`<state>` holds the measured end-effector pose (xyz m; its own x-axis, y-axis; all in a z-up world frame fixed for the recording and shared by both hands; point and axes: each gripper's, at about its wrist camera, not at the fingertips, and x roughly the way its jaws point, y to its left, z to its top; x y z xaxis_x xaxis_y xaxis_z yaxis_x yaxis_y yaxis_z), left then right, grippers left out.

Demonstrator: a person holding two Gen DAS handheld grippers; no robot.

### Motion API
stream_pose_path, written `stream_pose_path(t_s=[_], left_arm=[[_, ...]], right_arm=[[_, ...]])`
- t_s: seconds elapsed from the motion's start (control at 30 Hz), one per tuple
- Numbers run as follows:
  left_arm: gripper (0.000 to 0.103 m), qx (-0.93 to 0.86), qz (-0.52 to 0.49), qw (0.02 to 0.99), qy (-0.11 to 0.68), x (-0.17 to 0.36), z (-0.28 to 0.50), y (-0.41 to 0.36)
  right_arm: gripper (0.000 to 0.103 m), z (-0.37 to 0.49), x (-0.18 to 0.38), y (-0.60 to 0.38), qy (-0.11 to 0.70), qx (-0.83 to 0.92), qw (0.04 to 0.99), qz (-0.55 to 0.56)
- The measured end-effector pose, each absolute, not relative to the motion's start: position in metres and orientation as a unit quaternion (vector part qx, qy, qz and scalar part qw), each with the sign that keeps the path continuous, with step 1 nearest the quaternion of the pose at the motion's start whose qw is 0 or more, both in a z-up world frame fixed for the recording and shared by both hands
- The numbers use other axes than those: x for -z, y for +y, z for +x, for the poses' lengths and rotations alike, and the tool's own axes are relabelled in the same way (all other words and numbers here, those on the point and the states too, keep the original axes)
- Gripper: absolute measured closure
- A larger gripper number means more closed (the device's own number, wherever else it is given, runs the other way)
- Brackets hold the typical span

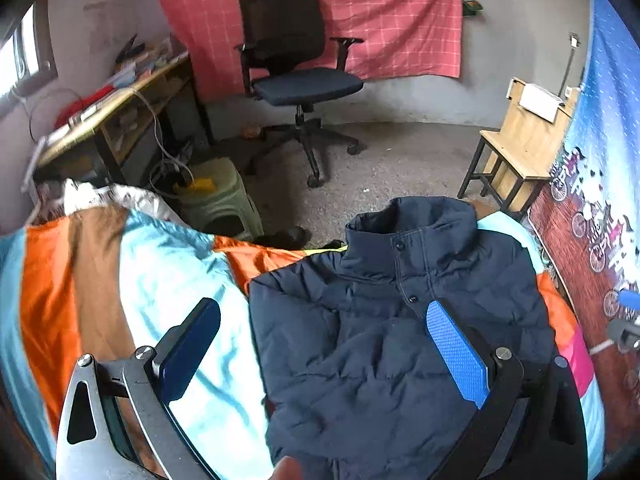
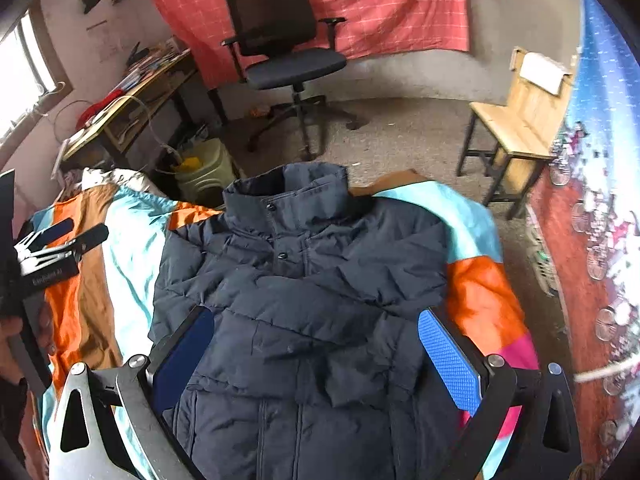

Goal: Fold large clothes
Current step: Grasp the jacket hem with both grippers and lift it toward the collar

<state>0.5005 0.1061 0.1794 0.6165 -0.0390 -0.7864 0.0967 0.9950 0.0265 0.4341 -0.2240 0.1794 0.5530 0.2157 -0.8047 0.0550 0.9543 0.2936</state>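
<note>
Lying front-up on the striped bed cover [image 2: 132,248], collar toward the office chair [image 2: 280,40], the dark padded jacket [image 2: 304,300] has its sleeves crossed over the chest. Both tongs hang above it spread wide and holding nothing — the left tongs [image 1: 324,356] over its left edge, the right tongs [image 2: 316,360] over the middle. My guess is the next fold goes best if each pinches a hem corner deep — the puffy fabric looks slippery — and both lift together toward the collar.
</note>
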Motion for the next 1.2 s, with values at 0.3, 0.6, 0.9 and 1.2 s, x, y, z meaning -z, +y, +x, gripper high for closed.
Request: stream_pose_path(t_s=[0.3, 0.6, 0.9, 1.2], left_arm=[[0.002, 0.011, -0.02, 0.886, 0.462, -0.133, 0.573, 0.111], [0.002, -0.031, -0.019, 0.88, 0.474, -0.099, 0.637, 0.087], [0.008, -0.039, 0.005, 0.876, 0.481, -0.07, 0.664, 0.078], [0.051, -0.033, 0.019, 0.854, 0.519, -0.043, 0.687, 0.077]], right_arm=[[0.0, 0.514, -0.124, -0.242, 0.417, -0.054, 0.898, 0.131], [0.015, 0.588, -0.057, -0.269, 0.389, -0.057, 0.903, 0.171], [0.035, 0.639, -0.038, -0.288, 0.38, -0.064, 0.891, 0.241], [0.055, 0.668, -0.028, -0.276, 0.415, -0.07, 0.88, 0.222]])
